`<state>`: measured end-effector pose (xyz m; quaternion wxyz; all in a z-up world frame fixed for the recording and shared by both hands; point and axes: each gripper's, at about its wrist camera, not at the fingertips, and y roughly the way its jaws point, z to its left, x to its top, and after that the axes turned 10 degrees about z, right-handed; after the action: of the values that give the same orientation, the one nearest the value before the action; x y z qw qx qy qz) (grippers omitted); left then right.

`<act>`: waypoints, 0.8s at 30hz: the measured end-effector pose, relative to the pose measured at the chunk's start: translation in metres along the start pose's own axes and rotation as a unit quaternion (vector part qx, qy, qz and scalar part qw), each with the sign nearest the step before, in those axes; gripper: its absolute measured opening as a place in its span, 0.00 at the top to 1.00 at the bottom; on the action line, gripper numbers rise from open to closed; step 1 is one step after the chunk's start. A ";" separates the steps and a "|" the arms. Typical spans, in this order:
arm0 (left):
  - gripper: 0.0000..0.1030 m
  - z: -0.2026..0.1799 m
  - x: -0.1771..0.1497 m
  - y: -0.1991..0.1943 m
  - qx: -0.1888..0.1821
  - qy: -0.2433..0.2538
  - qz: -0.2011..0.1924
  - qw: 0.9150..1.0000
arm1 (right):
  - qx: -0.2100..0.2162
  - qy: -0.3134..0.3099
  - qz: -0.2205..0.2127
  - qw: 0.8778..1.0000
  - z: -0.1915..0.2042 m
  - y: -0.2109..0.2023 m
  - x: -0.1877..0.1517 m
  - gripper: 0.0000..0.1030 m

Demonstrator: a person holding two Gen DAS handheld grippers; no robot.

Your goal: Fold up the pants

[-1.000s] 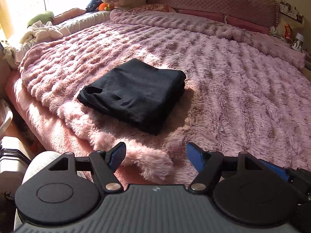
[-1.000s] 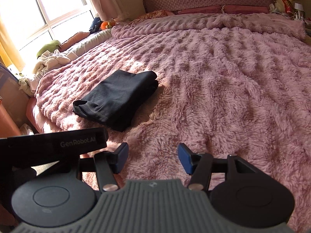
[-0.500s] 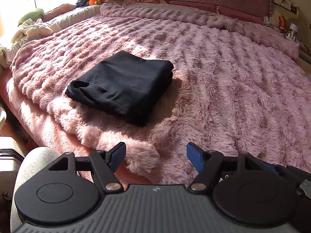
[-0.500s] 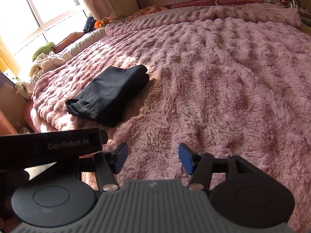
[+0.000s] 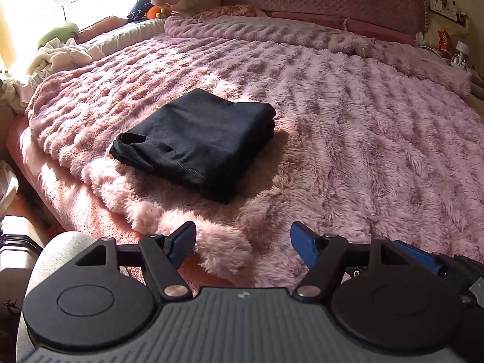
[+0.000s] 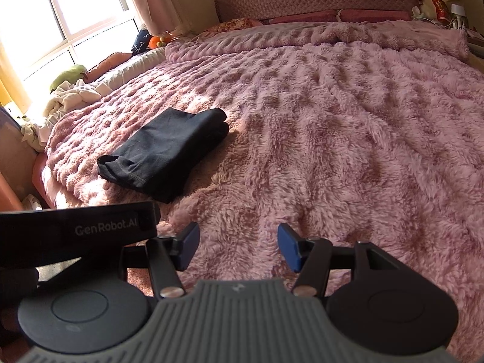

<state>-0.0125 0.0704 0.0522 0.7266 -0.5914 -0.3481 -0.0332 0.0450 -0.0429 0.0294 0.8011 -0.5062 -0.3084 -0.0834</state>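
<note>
We judge the folding itself to be finished, so the step in hand is simply to back off cleanly. We hold the left gripper (image 5: 242,239) over the near edge of the bed with its blue pads wide apart and nothing between them; the right gripper (image 6: 237,246) hangs just beside it, likewise spread and empty. To end well, we should keep both claws spread and clear of the cloth, so that no pad catches a hem and drags a layer loose. If we wish to tidy further, the loose opening at the near left corner is the place — a light press there, not a pinch, would flatten it without disturbing the stack.

The pants (image 5: 196,142) lie as a compact black rectangle of several layers on the fluffy pink blanket (image 5: 348,139), toward the left side of the bed and well apart from both grippers. In the right wrist view the pants (image 6: 165,151) show the same bundle, left of centre. The far right edge is a rounded, stacked fold; the near edge shows a stitched hem. Sunlight falls across the blanket around it, and the cloth looks soft and matte — it should stay put.
</note>
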 end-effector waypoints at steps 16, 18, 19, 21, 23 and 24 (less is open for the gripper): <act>0.18 -0.001 -0.006 0.003 0.014 0.006 -0.008 1.000 | 0.001 -0.018 0.000 1.000 0.005 0.007 -0.002 0.48; 0.18 -0.001 -0.006 0.003 0.012 0.007 -0.008 1.000 | 0.002 -0.018 0.000 1.000 0.006 0.007 -0.002 0.48; 0.18 -0.001 -0.007 0.003 0.012 0.007 -0.007 1.000 | 0.003 -0.017 0.000 1.000 0.006 0.007 -0.002 0.48; 0.18 0.000 -0.007 0.003 0.011 0.006 -0.007 1.000 | 0.003 -0.018 -0.002 1.000 0.005 0.007 -0.002 0.48; 0.18 0.000 -0.007 0.003 0.011 0.006 -0.007 1.000 | 0.003 -0.018 -0.002 1.000 0.006 0.007 -0.003 0.48; 0.18 0.000 -0.007 0.003 0.011 0.006 -0.007 1.000 | 0.004 -0.018 -0.001 1.000 0.006 0.007 -0.003 0.48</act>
<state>-0.0167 0.0688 0.0459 0.7350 -0.5805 -0.3484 -0.0380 0.0437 -0.0348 0.0240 0.7972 -0.5043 -0.3235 -0.0745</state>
